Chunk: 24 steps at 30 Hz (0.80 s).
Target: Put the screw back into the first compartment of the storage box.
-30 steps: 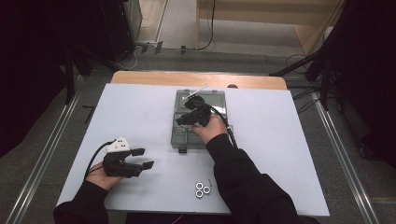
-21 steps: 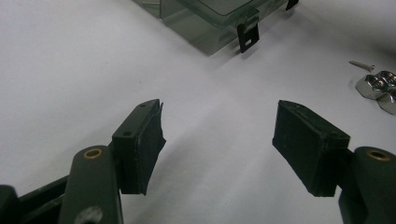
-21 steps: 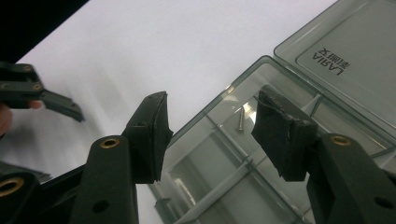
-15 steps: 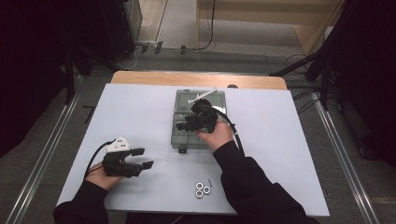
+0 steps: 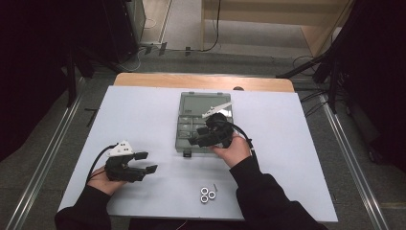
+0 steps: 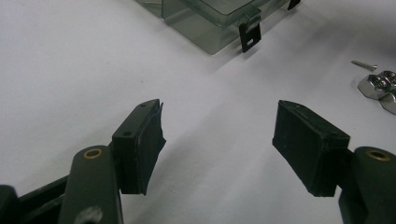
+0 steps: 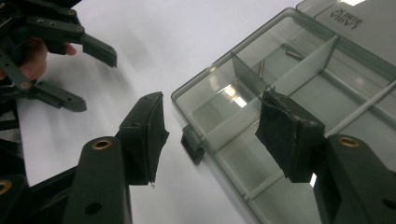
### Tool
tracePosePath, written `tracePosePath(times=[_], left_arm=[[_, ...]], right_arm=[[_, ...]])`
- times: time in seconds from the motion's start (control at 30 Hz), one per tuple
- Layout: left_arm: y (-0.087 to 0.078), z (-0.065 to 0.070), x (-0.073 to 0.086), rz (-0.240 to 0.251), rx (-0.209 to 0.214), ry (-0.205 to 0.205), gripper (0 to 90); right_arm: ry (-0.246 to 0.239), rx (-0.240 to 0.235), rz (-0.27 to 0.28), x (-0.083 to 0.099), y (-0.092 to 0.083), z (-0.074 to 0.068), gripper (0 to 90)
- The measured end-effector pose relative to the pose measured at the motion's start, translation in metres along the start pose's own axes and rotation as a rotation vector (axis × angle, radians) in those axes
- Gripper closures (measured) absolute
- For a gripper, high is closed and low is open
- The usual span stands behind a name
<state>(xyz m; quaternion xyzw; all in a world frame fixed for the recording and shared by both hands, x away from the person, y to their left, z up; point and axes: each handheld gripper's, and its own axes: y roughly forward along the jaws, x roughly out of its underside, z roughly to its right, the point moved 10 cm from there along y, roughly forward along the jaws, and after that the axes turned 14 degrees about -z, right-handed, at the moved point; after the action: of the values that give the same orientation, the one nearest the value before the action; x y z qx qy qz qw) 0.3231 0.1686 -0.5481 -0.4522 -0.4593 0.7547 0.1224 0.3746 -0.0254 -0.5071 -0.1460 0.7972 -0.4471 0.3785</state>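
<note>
A clear grey compartment box (image 5: 203,103) lies open at the table's middle. My right gripper (image 5: 196,136) hovers over its near-left corner, pointing left. In the right gripper view the right gripper (image 7: 212,121) straddles that corner of the box (image 7: 299,93) and its black latch (image 7: 194,144); its jaws have just been opening, with nothing pressed between the pads. Small metal pins (image 7: 261,70) lie in a far compartment. My left gripper (image 5: 147,161) rests open at the near left, and the left gripper (image 6: 218,121) has bare table between its jaws.
Three metal nuts (image 5: 207,194) and a small screw (image 5: 215,188) lie near the front edge; the left gripper view has the nuts (image 6: 378,86) and screw (image 6: 365,65) at its right. The white table top (image 5: 297,143) ends in a wooden strip (image 5: 201,80) at the back.
My right gripper has drawn back from over the box's middle toward the person and slightly right, and its jaws stand wider. The left gripper has stayed put.
</note>
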Motion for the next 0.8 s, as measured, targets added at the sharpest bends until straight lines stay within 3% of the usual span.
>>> tracePosePath(times=[0.37, 0.8], left_arm=[[0.000, 0.000, 0.000, 0.002, 0.002, 0.001, 32.8], [0.000, 0.000, 0.000, 0.003, 0.003, 0.001, 32.8]], right_arm=[[-0.034, -0.019, -0.024, 0.032, -0.005, -0.009, 40.4], [-0.060, -0.019, -0.044, 0.056, -0.008, -0.018, 39.5]])
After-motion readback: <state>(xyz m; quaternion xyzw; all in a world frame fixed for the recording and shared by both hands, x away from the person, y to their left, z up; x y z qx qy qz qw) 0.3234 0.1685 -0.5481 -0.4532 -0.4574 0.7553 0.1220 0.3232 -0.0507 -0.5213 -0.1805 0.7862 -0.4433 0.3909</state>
